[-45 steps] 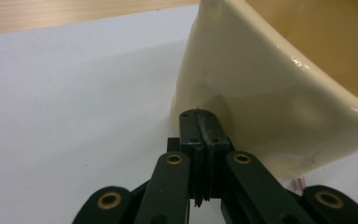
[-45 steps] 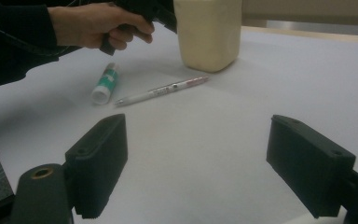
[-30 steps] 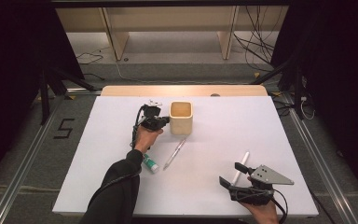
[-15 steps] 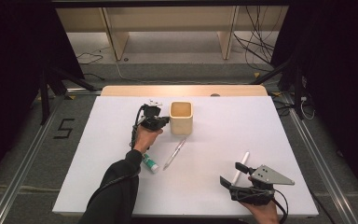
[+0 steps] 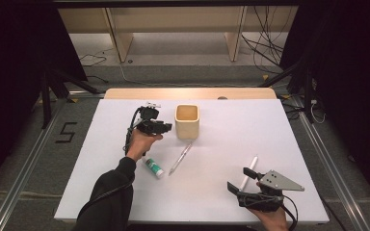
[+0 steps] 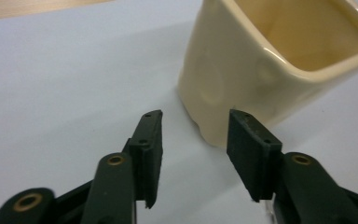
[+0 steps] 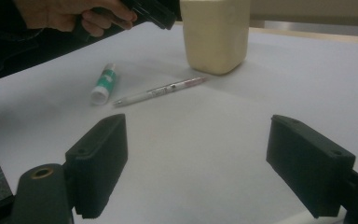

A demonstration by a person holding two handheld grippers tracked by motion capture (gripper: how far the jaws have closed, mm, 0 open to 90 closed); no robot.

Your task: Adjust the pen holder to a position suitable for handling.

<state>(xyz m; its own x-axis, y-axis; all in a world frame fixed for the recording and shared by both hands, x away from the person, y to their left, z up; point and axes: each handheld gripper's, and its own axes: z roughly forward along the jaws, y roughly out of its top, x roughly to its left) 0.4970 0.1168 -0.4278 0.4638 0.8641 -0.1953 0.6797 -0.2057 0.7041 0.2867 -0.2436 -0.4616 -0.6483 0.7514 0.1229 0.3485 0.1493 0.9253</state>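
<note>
The left gripper (image 5: 166, 127) is sitting just left of the cream square ceramic cup (image 5: 187, 121); its jaws have just been opening, gripping nothing. The right gripper (image 5: 241, 182) is resting spread wide, empty. A black "5" floor marking (image 5: 66, 132) is showing beside the white table (image 5: 270, 130). The label on the green-and-white tube (image 5: 153, 167) is unreadable.

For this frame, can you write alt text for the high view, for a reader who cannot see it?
A person's left gripper hangs open just left of a cream square cup on a white table, its jaws having just been opening with nothing between them. A pen and a small green-and-white tube lie in front of the cup; the right gripper rests open beside a white pen.
</note>
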